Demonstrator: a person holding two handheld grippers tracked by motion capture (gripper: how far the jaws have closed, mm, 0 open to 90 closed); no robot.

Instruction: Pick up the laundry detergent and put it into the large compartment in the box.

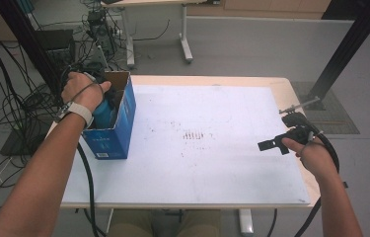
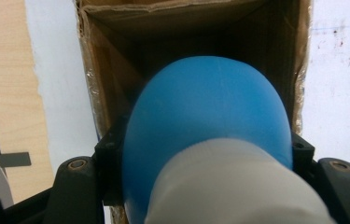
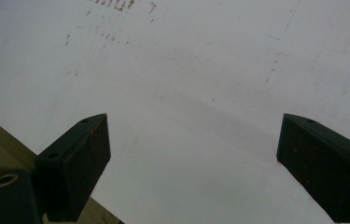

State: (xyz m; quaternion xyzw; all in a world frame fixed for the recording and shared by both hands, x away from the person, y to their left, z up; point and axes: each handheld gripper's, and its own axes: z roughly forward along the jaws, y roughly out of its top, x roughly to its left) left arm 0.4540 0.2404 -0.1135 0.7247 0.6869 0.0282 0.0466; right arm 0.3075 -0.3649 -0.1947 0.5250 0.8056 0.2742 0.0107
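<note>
Inside cardboard box [image 2: 98,84], blue bottle [image 2: 205,121] pinched between left gripper [image 2: 200,154] jaws, right gripper [image 3: 191,154] jaws spread.

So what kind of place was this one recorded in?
Probably a lab or a data-collection workspace. Bundles of black cables trail over a grey floor, a black metal frame post stands beside the table, and another desk stands behind.

blue bottle [image 2: 205,126], inside open box [image 1: 123,128]
</note>
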